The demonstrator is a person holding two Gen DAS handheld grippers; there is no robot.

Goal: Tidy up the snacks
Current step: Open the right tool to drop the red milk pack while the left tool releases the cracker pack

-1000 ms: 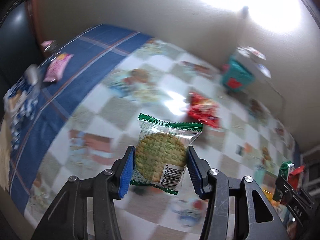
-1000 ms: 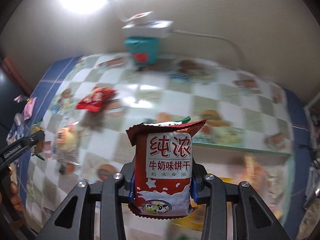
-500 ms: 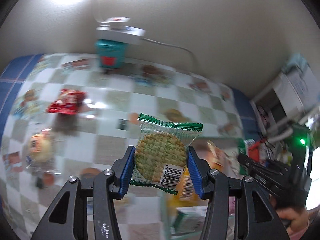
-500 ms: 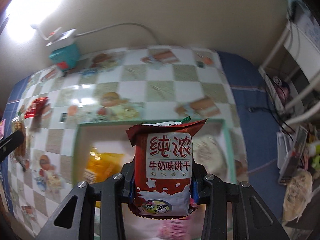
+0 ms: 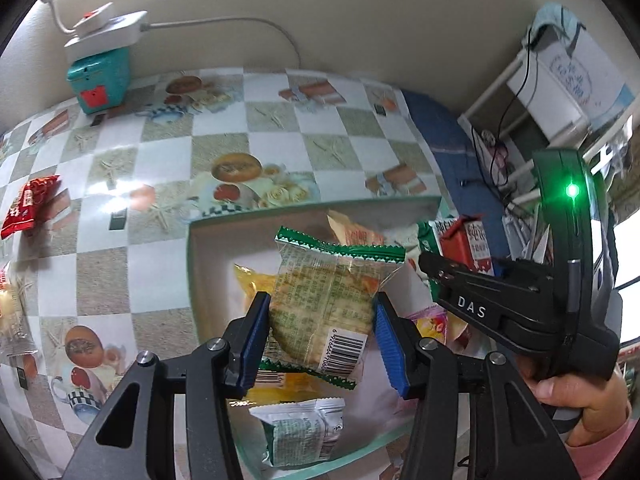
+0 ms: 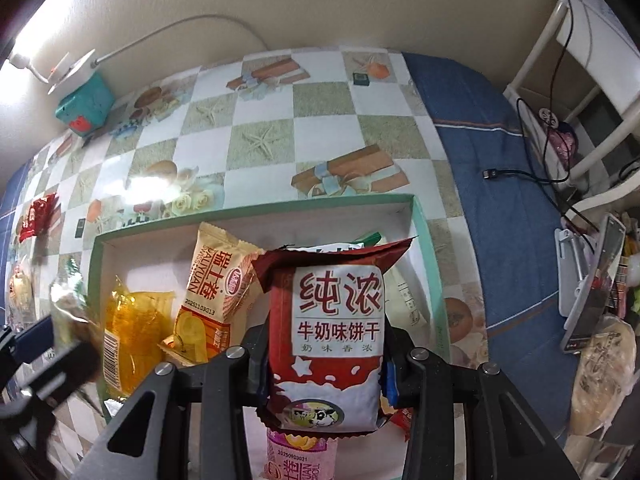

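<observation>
A cream wall backs a table spread with a checkered tablecloth (image 5: 168,264), whose right edge turns to a plain blue band (image 6: 480,128). At the far left corner of the table a teal box (image 5: 100,76) stands against the wall with a white power strip (image 5: 106,28) on top. Near the table's right edge lies a green-rimmed tray (image 5: 192,280); the cloth beyond its far rim is bare up to the wall, and to its left there is open cloth as far as a red snack packet (image 5: 28,206) near the left edge. Off the right edge a white rack (image 6: 580,64) and trailing black cables crowd the space.

The left gripper (image 5: 320,332) tilts steeply down over the tray, its blue pads clamped on the sides of a green-edged cracker packet (image 5: 324,300) held above the tray's middle. The right gripper (image 6: 324,364), also pointing steeply down, is closed tight on a red milk biscuit packet (image 6: 332,328) over the tray's right half; from the left wrist view a hand (image 5: 580,396) in a pink sleeve grips its handle at the tray's right side.

Inside the tray lie a yellow packet (image 6: 132,336) by the left wall, a tan roll packet (image 6: 216,292) leaning at the middle, a pink packet (image 6: 300,456) at the near side and a pale green packet (image 5: 304,436) near the front rim.
</observation>
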